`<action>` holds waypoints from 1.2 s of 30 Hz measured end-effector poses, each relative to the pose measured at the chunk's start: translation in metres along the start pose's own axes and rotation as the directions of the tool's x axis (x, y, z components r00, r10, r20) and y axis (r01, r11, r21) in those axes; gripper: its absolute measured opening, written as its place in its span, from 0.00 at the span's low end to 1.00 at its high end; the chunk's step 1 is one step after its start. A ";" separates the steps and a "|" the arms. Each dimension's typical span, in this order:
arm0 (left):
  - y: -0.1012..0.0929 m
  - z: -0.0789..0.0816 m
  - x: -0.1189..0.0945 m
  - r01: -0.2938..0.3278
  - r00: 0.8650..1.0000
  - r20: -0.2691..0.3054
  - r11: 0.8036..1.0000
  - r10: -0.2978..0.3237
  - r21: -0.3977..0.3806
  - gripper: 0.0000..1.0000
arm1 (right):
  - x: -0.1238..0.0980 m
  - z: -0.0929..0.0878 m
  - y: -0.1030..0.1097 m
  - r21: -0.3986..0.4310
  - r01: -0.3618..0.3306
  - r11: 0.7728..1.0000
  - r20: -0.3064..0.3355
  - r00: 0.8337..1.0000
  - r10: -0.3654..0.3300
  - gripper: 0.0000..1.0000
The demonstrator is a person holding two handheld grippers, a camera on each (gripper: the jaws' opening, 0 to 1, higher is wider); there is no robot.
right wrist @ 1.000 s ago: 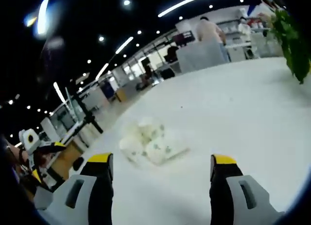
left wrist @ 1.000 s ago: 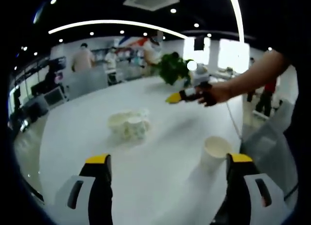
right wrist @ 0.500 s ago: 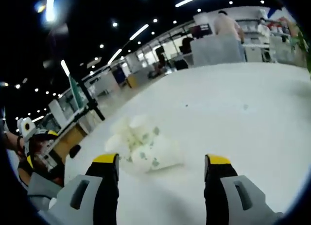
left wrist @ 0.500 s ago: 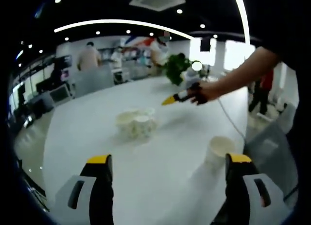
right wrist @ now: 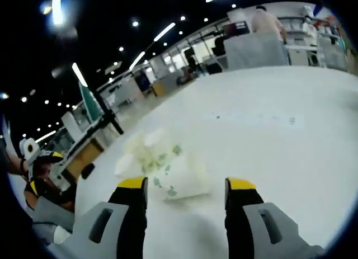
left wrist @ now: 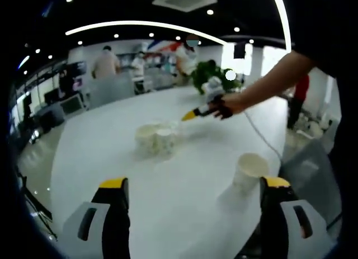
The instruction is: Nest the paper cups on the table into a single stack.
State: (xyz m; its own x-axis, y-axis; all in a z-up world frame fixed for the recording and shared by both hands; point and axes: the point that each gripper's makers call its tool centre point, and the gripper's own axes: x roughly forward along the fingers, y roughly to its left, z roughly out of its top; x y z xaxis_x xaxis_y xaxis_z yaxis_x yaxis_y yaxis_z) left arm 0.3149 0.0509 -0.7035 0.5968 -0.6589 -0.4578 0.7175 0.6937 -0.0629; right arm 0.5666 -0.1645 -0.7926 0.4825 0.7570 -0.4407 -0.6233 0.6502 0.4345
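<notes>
My jaws are black with yellow tips on grey bodies. The table (left wrist: pixel 112 152) is plain white. The cups (right wrist: pixel 162 166) at centre are cream-white with green speckled print; the lone cup (left wrist: pixel 249 170) at lower right is plain cream. The plant (left wrist: pixel 208 74) at upper centre is dark green.

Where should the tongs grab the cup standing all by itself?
Grip the lone paper cup across its upper wall just under the open rim. It stands upright, mouth up, apart from the cluster of cups, so coming in from the side, level with the white table, probably suits best.
</notes>
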 end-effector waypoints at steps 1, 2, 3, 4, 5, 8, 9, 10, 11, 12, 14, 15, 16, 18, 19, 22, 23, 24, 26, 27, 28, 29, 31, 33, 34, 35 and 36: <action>0.001 -0.001 0.000 -0.005 1.000 0.001 1.000 0.005 -0.004 0.99 | 0.000 0.000 0.000 0.004 0.000 1.000 0.000 1.000 0.000 0.50; 0.002 -0.002 0.000 -0.009 1.000 -0.002 1.000 0.009 -0.008 0.99 | 0.001 0.000 0.000 0.010 -0.004 1.000 0.004 1.000 0.004 0.49; 0.002 -0.003 -0.001 -0.009 1.000 -0.006 1.000 0.009 -0.016 0.99 | 0.003 0.000 0.001 0.013 -0.010 1.000 -0.001 1.000 0.010 0.48; 0.002 -0.003 -0.001 -0.009 1.000 -0.007 1.000 0.008 -0.016 0.99 | 0.004 -0.001 0.003 0.011 -0.017 1.000 -0.006 1.000 0.017 0.47; 0.002 -0.003 -0.001 -0.009 1.000 -0.008 1.000 0.009 -0.016 0.99 | 0.006 -0.002 0.003 0.012 -0.020 1.000 -0.010 1.000 0.020 0.46; 0.004 -0.002 -0.004 -0.018 1.000 -0.002 1.000 0.018 -0.021 0.98 | 0.009 0.001 0.008 0.034 -0.048 0.998 0.003 0.999 0.048 0.43; 0.005 -0.002 -0.004 -0.020 1.000 -0.002 1.000 0.020 -0.023 0.98 | 0.011 0.000 0.009 0.031 -0.053 0.998 0.000 0.999 0.053 0.41; 0.006 -0.002 -0.004 -0.022 1.000 -0.003 0.999 0.022 -0.024 0.98 | 0.013 0.000 0.009 0.027 -0.057 0.998 -0.003 0.998 0.057 0.40; 0.007 -0.003 -0.005 -0.025 1.000 -0.009 0.999 0.025 -0.023 0.99 | 0.015 0.001 0.010 0.026 -0.061 0.998 -0.004 0.998 0.061 0.40; 0.008 -0.004 -0.005 -0.030 0.999 -0.013 0.999 0.030 -0.020 0.99 | 0.017 0.001 0.012 0.029 -0.063 0.998 -0.006 0.998 0.063 0.40; 0.010 -0.006 -0.005 -0.037 0.999 -0.018 0.999 0.037 -0.019 1.00 | 0.019 0.003 0.014 0.039 -0.073 0.997 0.001 0.997 0.073 0.39; 0.011 -0.007 -0.006 -0.036 0.999 -0.018 0.999 0.036 -0.027 1.00 | 0.020 0.003 0.015 0.042 -0.078 0.996 -0.002 0.997 0.078 0.37; 0.011 -0.007 -0.006 -0.036 0.999 -0.018 0.999 0.036 -0.031 0.99 | 0.020 0.002 0.016 0.043 -0.082 0.996 -0.004 0.997 0.082 0.36; 0.010 -0.007 -0.006 -0.035 0.999 -0.022 0.999 0.034 -0.028 0.99 | 0.020 0.000 0.017 0.044 -0.088 0.995 -0.010 0.996 0.088 0.33; 0.010 -0.008 -0.006 -0.034 0.999 -0.022 0.999 0.034 -0.027 0.99 | 0.020 0.000 0.017 0.050 -0.091 0.995 -0.008 0.996 0.092 0.32; 0.009 -0.008 -0.006 -0.032 0.999 -0.022 0.999 0.032 -0.029 0.99 | 0.018 -0.002 0.014 0.064 -0.094 0.994 -0.008 0.996 0.094 0.29; 0.009 -0.010 -0.006 -0.033 0.999 -0.026 0.999 0.032 -0.031 0.99 | 0.017 -0.002 0.015 0.069 -0.097 0.993 -0.005 0.995 0.097 0.28; 0.009 -0.010 -0.006 -0.033 0.999 -0.026 0.999 0.032 -0.031 0.99 | 0.016 -0.002 0.015 0.073 -0.100 0.992 -0.005 0.995 0.101 0.26; 0.009 -0.011 -0.006 -0.030 0.999 -0.027 0.999 0.029 -0.034 0.99 | 0.014 -0.004 0.016 0.070 -0.109 0.992 -0.008 0.994 0.110 0.22; 0.008 -0.011 -0.006 -0.029 0.999 -0.028 0.999 0.028 -0.036 0.99 | 0.013 -0.004 0.017 0.068 -0.112 0.991 -0.008 0.994 0.113 0.20; 0.008 -0.011 -0.006 -0.030 0.999 -0.028 0.999 0.029 -0.034 0.99 | 0.013 -0.006 0.018 0.078 -0.118 0.990 -0.009 0.993 0.119 0.18; 0.008 -0.011 -0.006 -0.028 0.999 -0.028 0.999 0.027 -0.034 0.98 | 0.012 -0.007 0.019 0.086 -0.127 0.988 -0.012 0.992 0.128 0.16; 0.008 -0.013 -0.006 -0.026 0.999 -0.031 0.999 0.025 -0.035 0.98 | 0.008 -0.008 0.026 0.085 -0.129 0.988 -0.015 0.991 0.130 0.13; 0.007 -0.014 -0.006 -0.025 0.999 -0.035 0.999 0.023 -0.036 0.97 | 0.009 -0.012 0.022 0.093 -0.132 0.987 -0.018 0.991 0.134 0.12; 0.007 -0.013 -0.007 -0.026 0.999 -0.032 0.999 0.024 -0.036 0.97 | 0.010 -0.013 0.021 0.098 -0.136 0.986 -0.019 0.990 0.139 0.11; 0.007 -0.013 -0.007 -0.025 0.999 -0.030 0.999 0.024 -0.037 0.97 | 0.009 -0.014 0.023 0.102 -0.140 0.985 -0.019 0.990 0.143 0.10; 0.006 -0.013 -0.007 -0.025 0.999 -0.028 0.999 0.024 -0.037 0.97 | 0.008 -0.015 0.024 0.104 -0.143 0.984 -0.019 0.989 0.145 0.09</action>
State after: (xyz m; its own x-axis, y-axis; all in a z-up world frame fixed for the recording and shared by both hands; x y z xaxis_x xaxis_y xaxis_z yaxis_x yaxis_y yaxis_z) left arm 0.3102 0.0637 -0.7121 0.6034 -0.6337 -0.4841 0.6886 0.7202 -0.0846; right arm 0.5460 -0.1439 -0.7972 0.3751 0.8420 -0.3877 -0.6185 0.5388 0.5719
